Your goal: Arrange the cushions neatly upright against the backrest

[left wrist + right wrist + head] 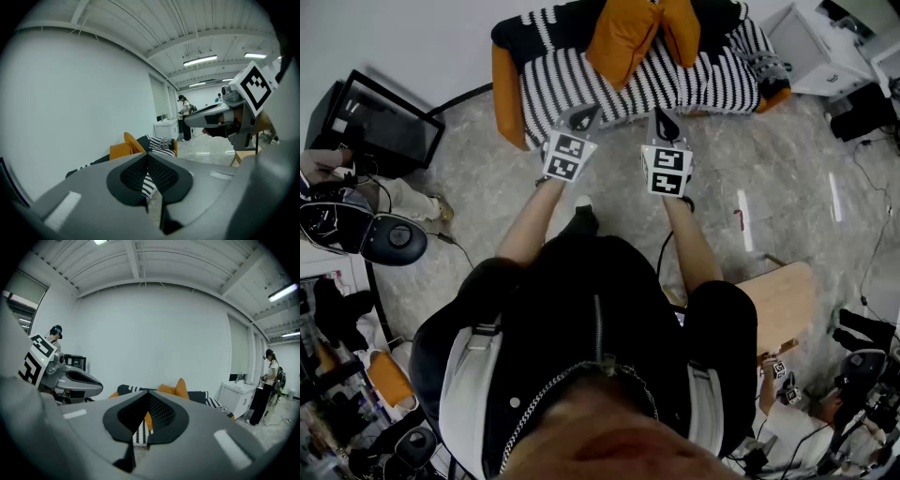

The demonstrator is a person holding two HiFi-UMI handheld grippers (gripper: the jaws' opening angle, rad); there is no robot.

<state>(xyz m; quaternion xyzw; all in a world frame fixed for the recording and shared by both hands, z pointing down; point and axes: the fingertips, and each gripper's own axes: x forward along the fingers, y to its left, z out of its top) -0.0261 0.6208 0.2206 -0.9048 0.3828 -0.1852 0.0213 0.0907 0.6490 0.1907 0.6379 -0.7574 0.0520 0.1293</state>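
A sofa (581, 84) with a black-and-white striped cover stands ahead of me against the wall. Two orange cushions (623, 37) lean together on the middle of its seat, the second one (680, 28) to the right. My left gripper (581, 120) and right gripper (662, 122) hover side by side just short of the sofa's front edge, both shut with nothing in them. The left gripper view shows its shut jaws, an orange cushion (131, 140) beyond them and the right gripper (220, 117) alongside. In the right gripper view the cushions (176, 389) rise behind the shut jaws.
A dark monitor (384, 122) stands left of the sofa and a white cabinet (816, 47) to its right. A wooden stool (783, 300) is at my right side. Gear and cables lie along the left edge. A person (271, 376) stands by the white cabinet.
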